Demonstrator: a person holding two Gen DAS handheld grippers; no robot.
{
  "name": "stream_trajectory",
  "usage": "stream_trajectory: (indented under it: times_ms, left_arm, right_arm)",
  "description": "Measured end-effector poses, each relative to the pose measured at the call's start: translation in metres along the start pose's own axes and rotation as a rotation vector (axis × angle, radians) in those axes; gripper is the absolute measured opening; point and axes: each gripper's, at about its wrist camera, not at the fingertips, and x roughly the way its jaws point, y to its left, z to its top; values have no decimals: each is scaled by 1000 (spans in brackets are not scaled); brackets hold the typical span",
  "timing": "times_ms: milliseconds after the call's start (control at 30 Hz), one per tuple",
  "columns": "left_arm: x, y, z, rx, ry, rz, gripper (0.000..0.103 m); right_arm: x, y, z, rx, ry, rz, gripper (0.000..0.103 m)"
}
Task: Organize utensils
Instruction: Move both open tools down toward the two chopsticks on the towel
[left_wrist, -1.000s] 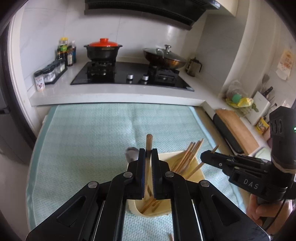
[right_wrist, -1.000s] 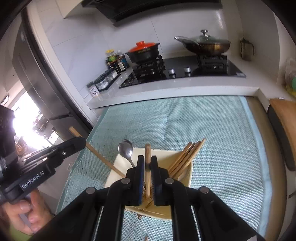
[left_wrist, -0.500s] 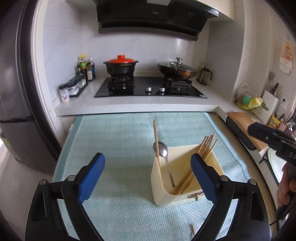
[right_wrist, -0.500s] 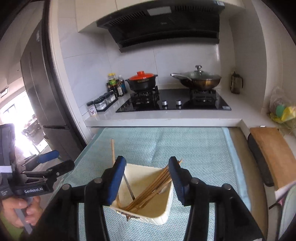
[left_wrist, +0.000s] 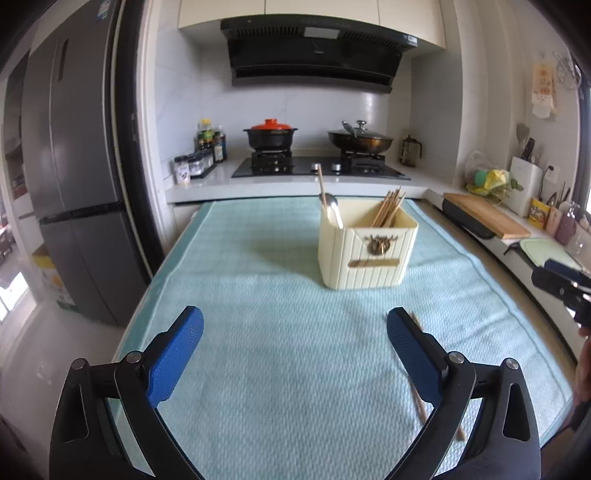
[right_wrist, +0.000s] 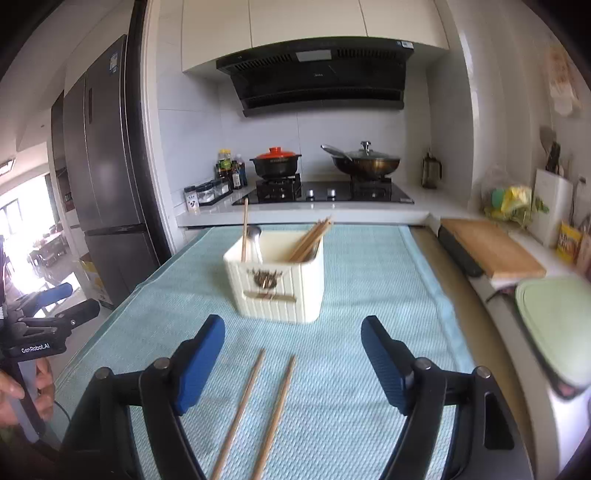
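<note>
Both jaws have just been opening. The left hand-held gripper gapes wide, empty; the right hand-held gripper likewise, two loose wooden chopsticks lying between its jaws on the teal-clothed tabletop. Ahead stands the cream ribbed plastic utensil holder.

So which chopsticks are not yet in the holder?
The two chopsticks lying flat on the mat before the holder; the others stand inside it.

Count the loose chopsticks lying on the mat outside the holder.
2: the left chopstick and the right chopstick lie side by side on the mat, nearer than the holder. Others may lie out of view.
</note>
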Motion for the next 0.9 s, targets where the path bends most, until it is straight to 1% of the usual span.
stream_trajectory:
  times_ms: [33, 100, 167, 233, 267, 333, 400, 500, 567, 667, 800, 900]
  left_arm:
    - [-3, -1, -13, -17, 20, -6, 100]
    - [-6, -5, -35, -35, 71, -45, 100]
    - [-8, -16, -52, 10, 128, -71, 100]
    - [-7, -31, -65, 68, 183, -89, 100]
    - [-7, -36, -69, 74, 206, -95, 100]
    - [-7, -42, -75, 58, 235, -120, 101]
    - [-5, -47, -76, 61, 257, -108, 101]
    - [-8, -50, -75, 71, 243, -94, 101]
    - [-7, -46, -75, 50, 250, -113, 101]
    - [-2, -38, -78, 8, 287, -141, 101]
    - [6, -32, -81, -21, 322, -125, 101]
    - [12, -30, -83, -24, 339, -106, 101]
  right_arm:
    - [-3, -1, -20, 34, 27, 10, 79]
    - [-4, -2, -55, 91, 96, 26, 80]
    - [-3, 0, -82, 97, 156, 8, 79]
    - [-6, 4, -99, 80, 184, -15, 79]
    - [-8, 5, -105, 75, 197, -22, 79]
    - [-15, 6, -111, 80, 210, -30, 79]
    - [-19, 4, -110, 89, 210, -39, 79]
    - [-23, 1, -108, 84, 214, -65, 79]
    - [-23, -1, -107, 82, 218, -75, 79]
    - [-18, -5, -109, 106, 229, -77, 79]
    - [-15, -9, -112, 134, 242, -73, 79]
    - [-11, -11, -114, 142, 261, -72, 75]
